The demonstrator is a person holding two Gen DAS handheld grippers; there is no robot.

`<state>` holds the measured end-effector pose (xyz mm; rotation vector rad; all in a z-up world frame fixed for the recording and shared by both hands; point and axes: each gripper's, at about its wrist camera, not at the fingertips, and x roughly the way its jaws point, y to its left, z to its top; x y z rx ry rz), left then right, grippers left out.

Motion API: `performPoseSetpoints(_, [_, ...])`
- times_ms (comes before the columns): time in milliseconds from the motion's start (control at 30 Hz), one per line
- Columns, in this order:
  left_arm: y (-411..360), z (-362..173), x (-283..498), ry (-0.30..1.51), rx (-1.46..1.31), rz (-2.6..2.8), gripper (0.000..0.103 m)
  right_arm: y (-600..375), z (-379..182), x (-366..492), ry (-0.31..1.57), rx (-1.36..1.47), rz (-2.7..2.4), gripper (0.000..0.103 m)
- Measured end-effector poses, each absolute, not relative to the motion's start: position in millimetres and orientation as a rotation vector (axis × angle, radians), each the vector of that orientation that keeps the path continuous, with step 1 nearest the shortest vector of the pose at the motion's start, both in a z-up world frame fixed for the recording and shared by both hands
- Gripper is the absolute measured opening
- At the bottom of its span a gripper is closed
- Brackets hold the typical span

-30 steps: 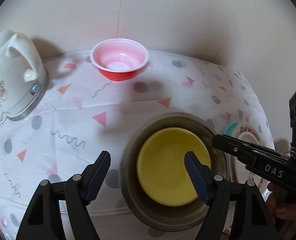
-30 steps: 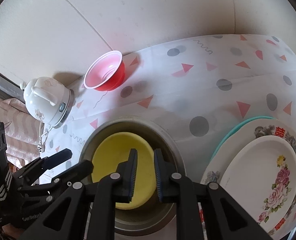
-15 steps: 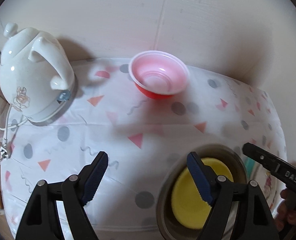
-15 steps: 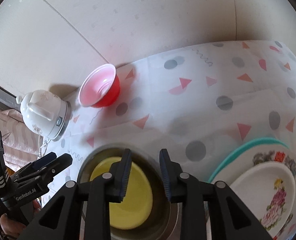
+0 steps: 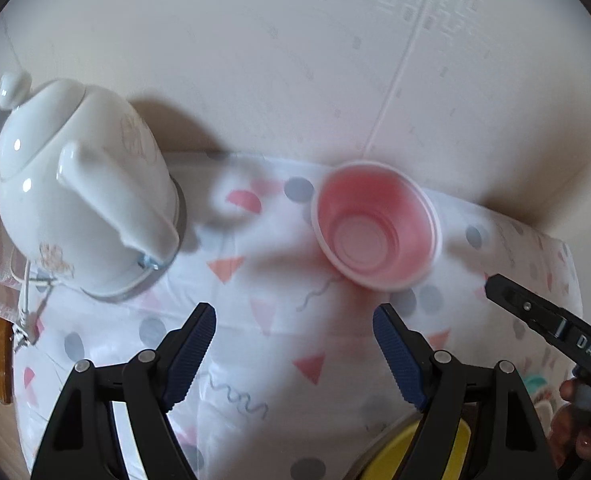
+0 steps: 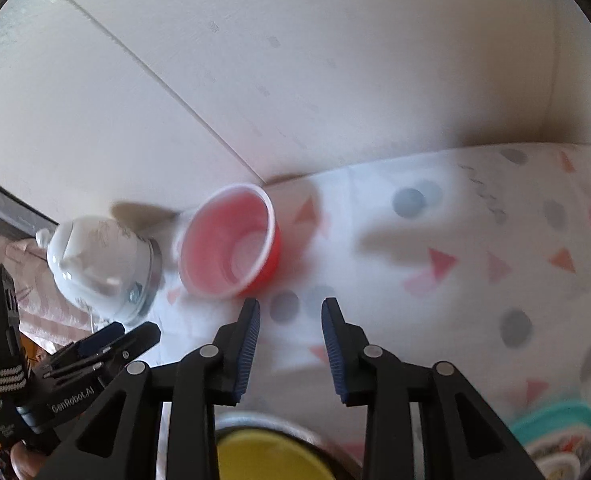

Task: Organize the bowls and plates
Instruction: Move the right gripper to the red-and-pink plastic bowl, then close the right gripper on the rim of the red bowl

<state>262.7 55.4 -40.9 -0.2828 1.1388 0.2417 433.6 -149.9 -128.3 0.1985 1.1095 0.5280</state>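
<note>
**A:** Reading left to right from the red bowl: why does everything sit where it does?

**B:** Left of the red bowl [image 5: 376, 227] stands the white kettle [image 5: 83, 208], on its base at the back of the bench [image 5: 263, 344], against the wall; its cord trails off the bench edge. The bowl itself rests upright and alone near the wall, well apart from the other dishes, so I judge it the piece to be collected next. Nearer than the bowl hang both tongs. The left tongs [image 5: 294, 354] are spread wide with nothing between them, lined up just short of its rim. The right tongs [image 6: 290, 338] are opening, also empty, aimed at bare cloth just right of the bowl.

**A:** And what cannot be made out?

**B:** Nearer still than the bowl, the yellow dish [image 6: 267, 458] in the grey metal basin [image 6: 263, 422] is cut off by the frame and screened by the tongs. Right of the bowl, only a teal-rimmed sliver of the flowered plates [image 6: 555, 432] shows. Bowl and cloth are blurred, so the bowl's rim detail is uncertain.
</note>
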Motion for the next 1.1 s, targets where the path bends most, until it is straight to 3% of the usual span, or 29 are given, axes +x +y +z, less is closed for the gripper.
performPoseSetpoints(1100, [63.2, -71.4, 307.3, 1.177, -0.302, 0.245, 0.082, -99.0, -174.7, 486.2, 1.213, 0.211, 0.528, 0.033])
